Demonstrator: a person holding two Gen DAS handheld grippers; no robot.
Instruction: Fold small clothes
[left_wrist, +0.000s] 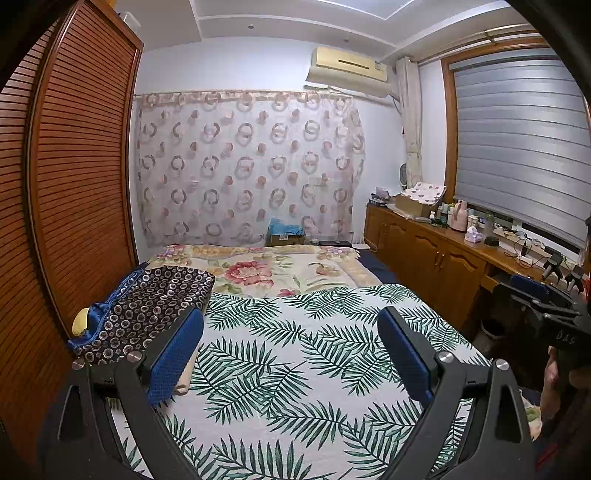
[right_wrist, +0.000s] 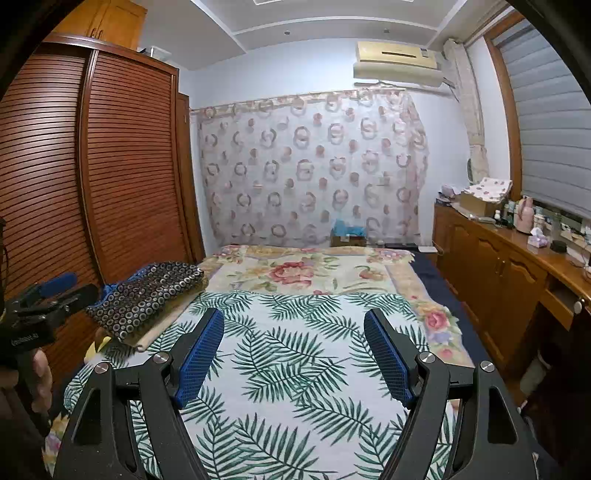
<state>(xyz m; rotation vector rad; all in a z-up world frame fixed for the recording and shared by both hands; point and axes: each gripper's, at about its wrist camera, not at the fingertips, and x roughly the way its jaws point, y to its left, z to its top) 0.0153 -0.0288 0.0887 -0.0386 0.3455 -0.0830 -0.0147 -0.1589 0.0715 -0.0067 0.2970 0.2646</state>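
Note:
A folded dark garment with a ring pattern and blue lining (left_wrist: 147, 310) lies on a cream cloth at the left side of the bed; it also shows in the right wrist view (right_wrist: 147, 295). My left gripper (left_wrist: 291, 325) is open and empty, held above the palm-leaf bedspread (left_wrist: 295, 369), with its left finger next to the garment. My right gripper (right_wrist: 295, 328) is open and empty above the same bedspread (right_wrist: 295, 369), right of the garment. Each gripper shows at the edge of the other's view, the right one (left_wrist: 546, 310) and the left one (right_wrist: 48, 299).
A louvred wooden wardrobe (left_wrist: 66, 184) stands along the bed's left side. A floral quilt (left_wrist: 266, 269) covers the far half of the bed. A wooden cabinet (left_wrist: 443, 254) with bottles and boxes runs along the right under the window blind. A patterned curtain (left_wrist: 243, 166) hangs behind.

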